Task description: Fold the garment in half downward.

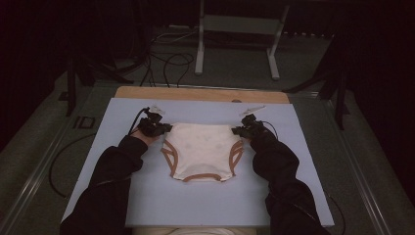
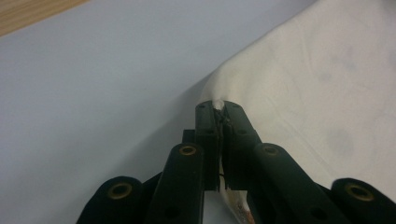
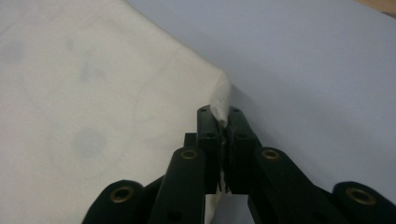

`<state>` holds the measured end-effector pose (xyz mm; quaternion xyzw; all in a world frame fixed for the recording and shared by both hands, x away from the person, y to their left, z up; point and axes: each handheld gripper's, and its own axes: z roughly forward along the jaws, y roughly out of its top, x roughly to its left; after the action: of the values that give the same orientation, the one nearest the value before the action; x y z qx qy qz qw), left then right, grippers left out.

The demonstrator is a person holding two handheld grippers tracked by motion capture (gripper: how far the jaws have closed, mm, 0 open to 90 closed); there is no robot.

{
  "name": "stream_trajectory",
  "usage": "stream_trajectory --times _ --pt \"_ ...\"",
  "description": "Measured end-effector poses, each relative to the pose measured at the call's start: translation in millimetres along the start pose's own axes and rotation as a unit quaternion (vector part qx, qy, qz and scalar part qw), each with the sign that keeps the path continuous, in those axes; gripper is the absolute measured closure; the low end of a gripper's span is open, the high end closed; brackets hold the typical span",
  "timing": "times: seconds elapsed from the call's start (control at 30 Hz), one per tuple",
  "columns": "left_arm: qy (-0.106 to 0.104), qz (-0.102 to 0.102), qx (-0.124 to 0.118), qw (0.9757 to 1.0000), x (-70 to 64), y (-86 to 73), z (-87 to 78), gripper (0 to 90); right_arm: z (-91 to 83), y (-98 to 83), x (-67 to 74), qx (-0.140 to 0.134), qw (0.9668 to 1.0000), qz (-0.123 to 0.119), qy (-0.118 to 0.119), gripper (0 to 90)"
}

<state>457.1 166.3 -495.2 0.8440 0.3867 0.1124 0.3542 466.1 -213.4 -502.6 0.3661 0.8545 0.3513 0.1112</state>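
Your sleeves (image 1: 112,188) come in at the near edge of the blue worktop (image 1: 205,203), where the cream underwear (image 1: 201,149) lies flat mid-mat, waistband away from you. Left hand-held gripper (image 2: 219,106) and right hand-held gripper (image 3: 219,112) are each clamped on a waistband corner. Likely a fold toward you: lift both evenly; open mat all round.

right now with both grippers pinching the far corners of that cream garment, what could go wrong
1. Each gripper, left gripper and right gripper, bites only a thin tip of the cream garment; a quick pull may slip a corner free.
2. If one hand leads, the cloth could skew or crease on the blue mat.
3. The brown trim may drag and bunch.
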Motion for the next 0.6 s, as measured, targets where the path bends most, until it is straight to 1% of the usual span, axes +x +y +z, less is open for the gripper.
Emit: stream_trajectory --times 0.1,0.13,0.23,0.27,0.5,0.6 --pt "0.002 -0.005 0.003 1.0 1.4 -1.0 2.9 87.0 2.5 0.6 -0.8 0.002 1.0 0.0 -0.002 87.0" --pt "0.002 -0.01 0.005 0.9999 2.8 -2.1 5.4 86.9 4.5 0.9 -1.6 0.004 1.0 0.004 -0.003 87.0" --pt "0.001 -0.012 0.006 0.9999 4.0 -3.8 7.6 86.3 7.2 1.1 -2.6 0.006 1.0 0.004 -0.004 86.8" --pt "0.0 -0.014 0.006 0.9999 4.1 -4.3 8.2 86.2 8.1 0.7 -2.9 0.007 0.9999 0.008 -0.003 86.5" --pt "-0.001 -0.022 0.008 0.9997 5.0 -4.5 9.9 85.6 12.3 -0.7 -6.6 0.017 0.9997 0.018 -0.006 82.8" --pt "-0.001 -0.025 0.016 0.9996 6.1 -5.9 12.3 85.5 13.8 -1.2 -8.3 0.017 0.9996 0.017 -0.013 79.8"
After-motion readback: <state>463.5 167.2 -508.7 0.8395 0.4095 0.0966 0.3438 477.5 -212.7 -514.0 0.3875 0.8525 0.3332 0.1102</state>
